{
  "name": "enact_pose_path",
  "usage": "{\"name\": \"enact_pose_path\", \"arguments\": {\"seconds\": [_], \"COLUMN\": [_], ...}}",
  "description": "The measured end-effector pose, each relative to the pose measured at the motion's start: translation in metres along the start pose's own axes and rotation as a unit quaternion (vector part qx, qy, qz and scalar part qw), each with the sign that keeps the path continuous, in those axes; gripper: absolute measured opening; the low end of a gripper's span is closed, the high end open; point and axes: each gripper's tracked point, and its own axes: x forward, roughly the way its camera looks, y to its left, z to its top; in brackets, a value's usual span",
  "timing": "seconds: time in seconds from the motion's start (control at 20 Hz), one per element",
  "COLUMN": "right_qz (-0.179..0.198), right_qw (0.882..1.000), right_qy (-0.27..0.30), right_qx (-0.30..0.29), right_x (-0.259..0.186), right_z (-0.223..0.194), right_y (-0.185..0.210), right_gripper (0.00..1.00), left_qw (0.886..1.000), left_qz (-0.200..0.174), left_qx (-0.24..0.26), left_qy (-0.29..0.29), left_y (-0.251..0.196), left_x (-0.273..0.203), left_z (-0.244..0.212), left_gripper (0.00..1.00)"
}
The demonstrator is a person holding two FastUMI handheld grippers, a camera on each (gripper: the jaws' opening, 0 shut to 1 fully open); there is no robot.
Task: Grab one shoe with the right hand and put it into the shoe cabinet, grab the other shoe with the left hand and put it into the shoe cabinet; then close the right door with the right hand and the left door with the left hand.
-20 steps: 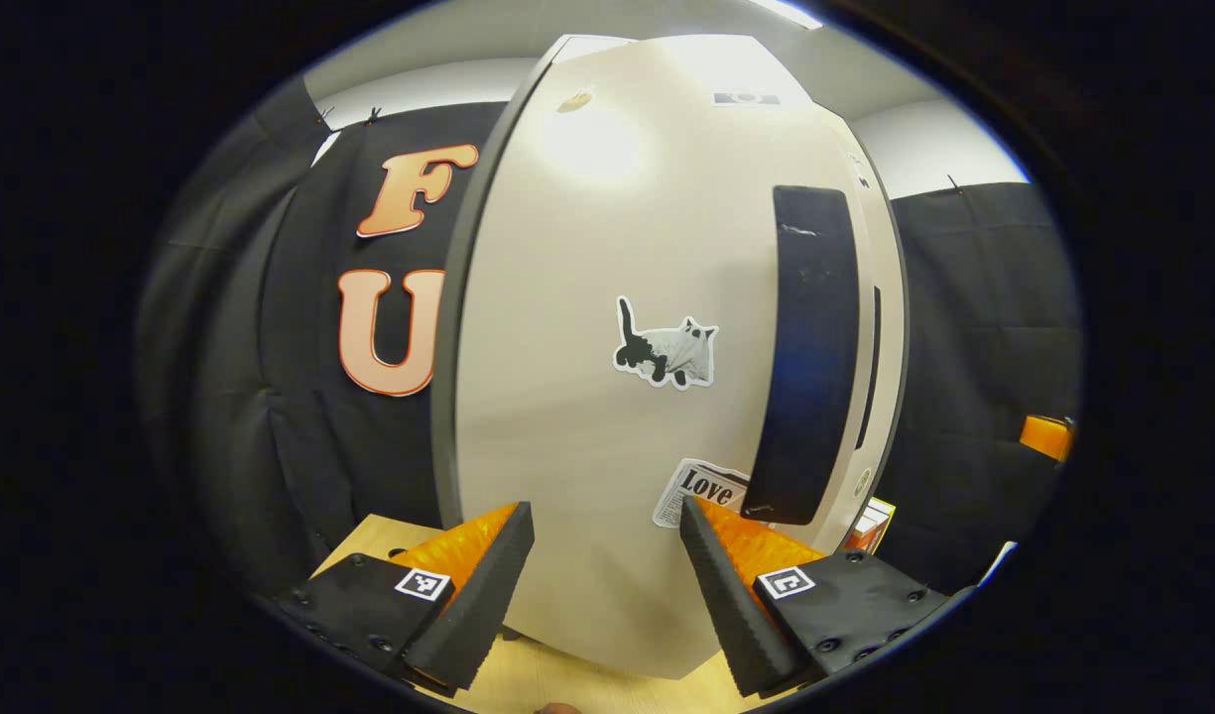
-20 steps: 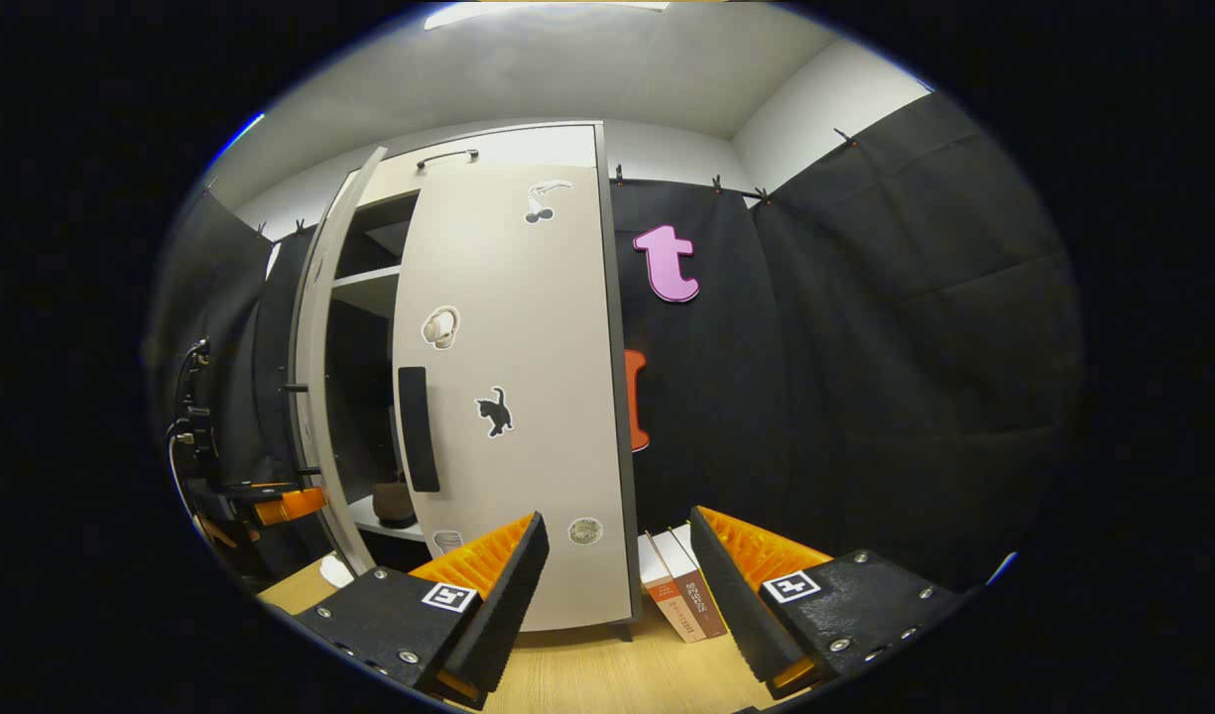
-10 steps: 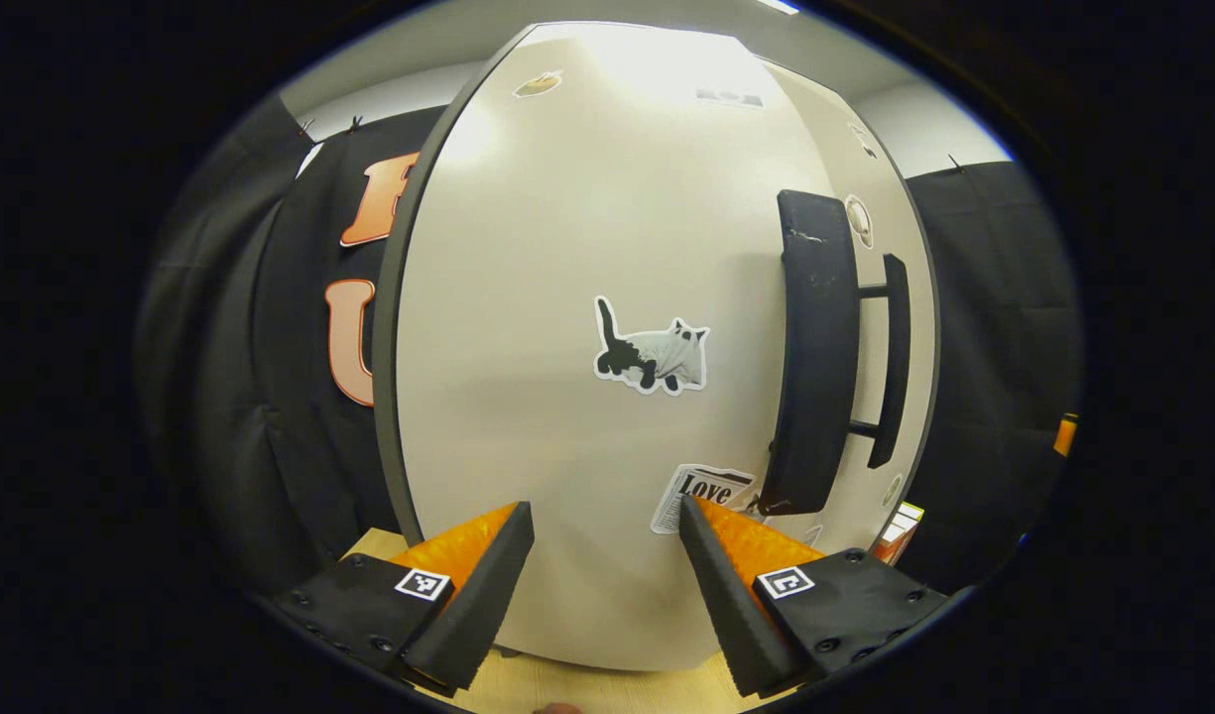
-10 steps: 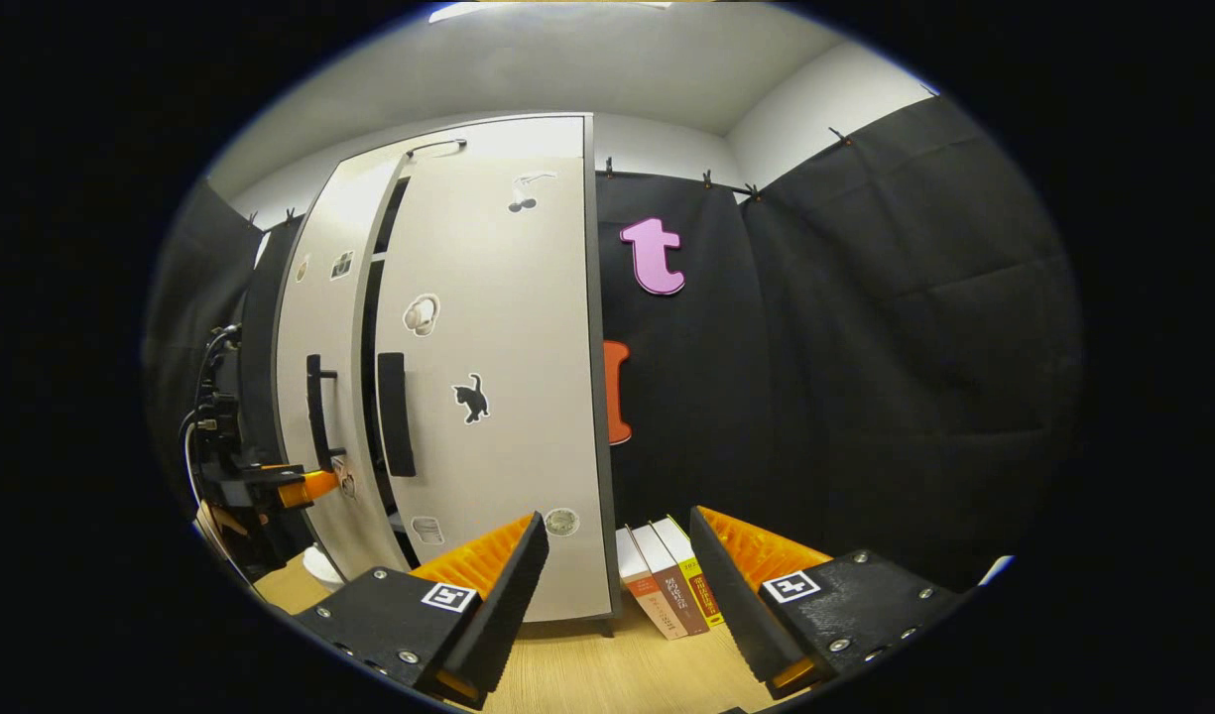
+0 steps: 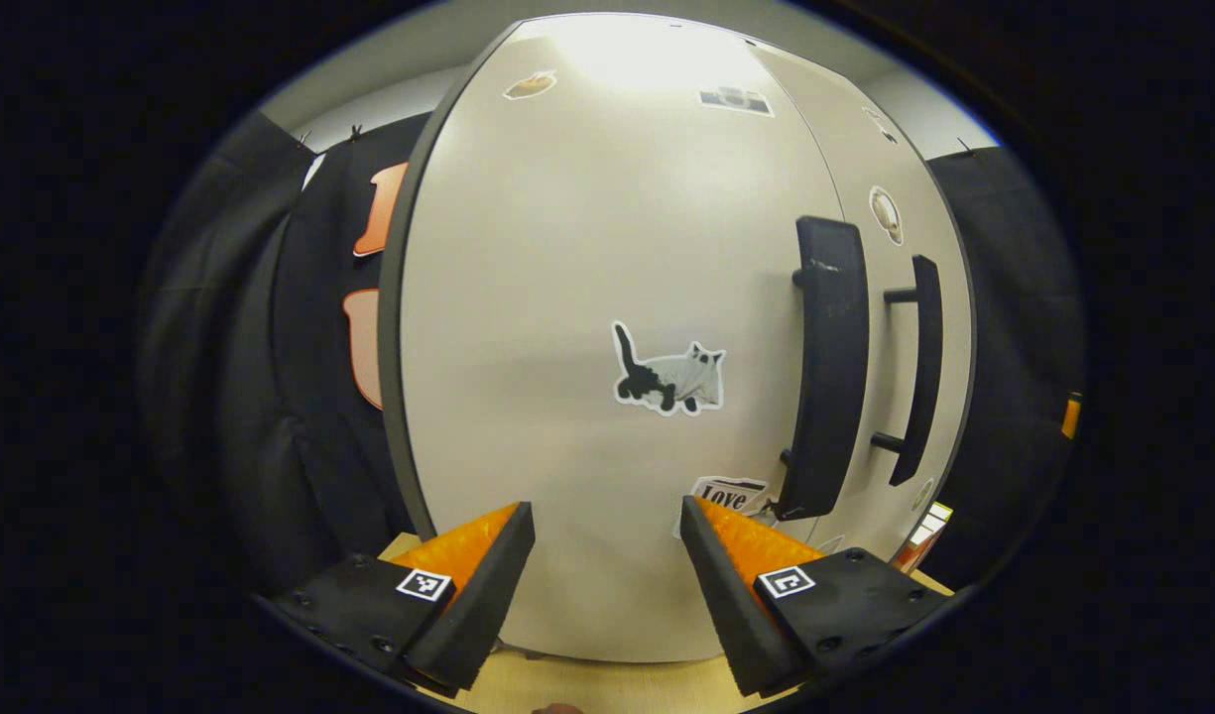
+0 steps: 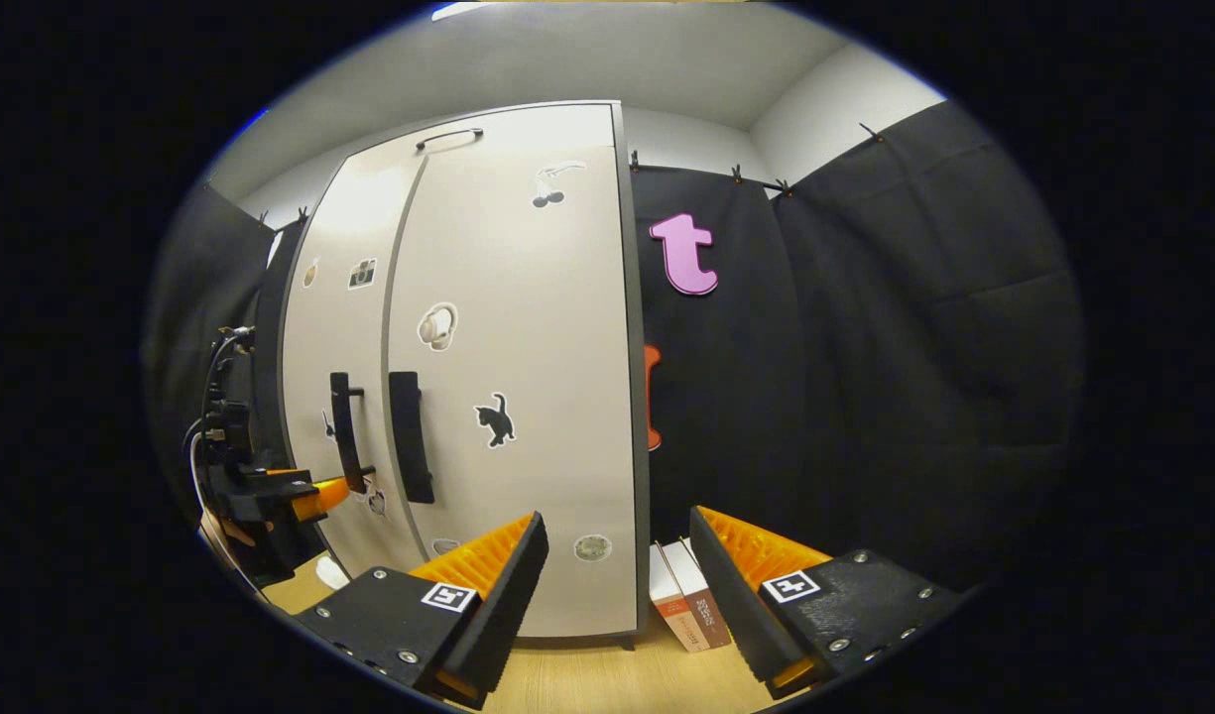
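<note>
We see the cabinet [image 6: 488, 367] with both doors flat against its front, so we judge that the closing is done or nearly done, and the shoes must be inside, hidden behind the doors. In the left gripper view the left door [image 5: 587, 297] is very near the camera, and the left gripper [image 5: 607, 585] stands just before its lower part with the fingers wide apart and nothing between them; we think it is there because an open gripper can push the panel without gripping the handle [image 5: 827, 367]. We cannot tell if the fingers touch the panel. The right door [image 6: 518, 377] shows in the right gripper view, with its own handle [image 6: 410, 436] just beside the seam. The right gripper [image 6: 617, 595] is held well back from the cabinet, over the table [image 6: 587, 674], also wide and empty, probably because its door needs no more pushing. In the same view the left gripper appears farther off at the left door's lower edge. Some books [image 6: 688, 605] stand on the table just beside the cabinet's right side, and they do not block the door.
</note>
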Motion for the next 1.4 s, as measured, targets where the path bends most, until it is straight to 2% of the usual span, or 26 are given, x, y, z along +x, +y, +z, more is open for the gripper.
{"name": "enact_pose_path", "arguments": {"seconds": [0.2, 0.35, 0.4, 0.65, 0.8, 1.0, 1.1, 1.25, 1.3, 1.4], "right_qz": [0.016, 0.028, 0.032, 0.045, 0.046, 0.053, 0.058, 0.061, 0.062, 0.064], "right_qw": [1.0, 1.0, 0.999, 0.999, 0.999, 0.998, 0.998, 0.998, 0.998, 0.997], "right_qy": [-0.009, -0.013, -0.013, -0.015, -0.02, -0.031, -0.031, -0.029, -0.029, -0.029], "right_qx": [-0.007, 0.001, 0.003, 0.006, 0.006, 0.006, 0.003, 0.001, 0.001, 0.0], "right_x": [0.007, 0.004, 0.002, -0.006, -0.012, -0.019, -0.021, -0.025, -0.026, -0.027], "right_z": [0.018, 0.028, 0.032, 0.047, 0.058, 0.068, 0.069, 0.07, 0.07, 0.07], "right_y": [0.012, 0.023, 0.026, 0.041, 0.046, 0.055, 0.057, 0.059, 0.059, 0.062], "right_gripper": [0.89, 0.89, 0.9, 0.91, 0.91, 0.91, 0.92, 0.92, 0.91, 0.91], "left_qw": [1.0, 0.998, 0.998, 0.994, 0.992, 0.989, 0.987, 0.985, 0.984, 0.984], "left_qz": [0.021, 0.037, 0.039, 0.053, 0.066, 0.097, 0.109, 0.126, 0.129, 0.133], "left_qx": [-0.023, -0.025, -0.026, -0.028, -0.038, -0.048, -0.057, -0.064, -0.065, -0.062], "left_qy": [-0.003, -0.033, -0.047, -0.091, -0.096, -0.101, -0.105, -0.103, -0.104, -0.105], "left_y": [0.038, 0.066, 0.073, 0.111, 0.134, 0.167, 0.179, 0.194, 0.197, 0.2], "left_x": [-0.036, -0.071, -0.085, -0.147, -0.178, -0.206, -0.215, -0.225, -0.229, -0.235], "left_z": [0.031, 0.07, 0.084, 0.136, 0.146, 0.154, 0.154, 0.151, 0.15, 0.149], "left_gripper": [0.96, 0.94, 0.97, 0.96, 0.94, 0.96, 0.94, 0.97, 0.94, 0.97]}}
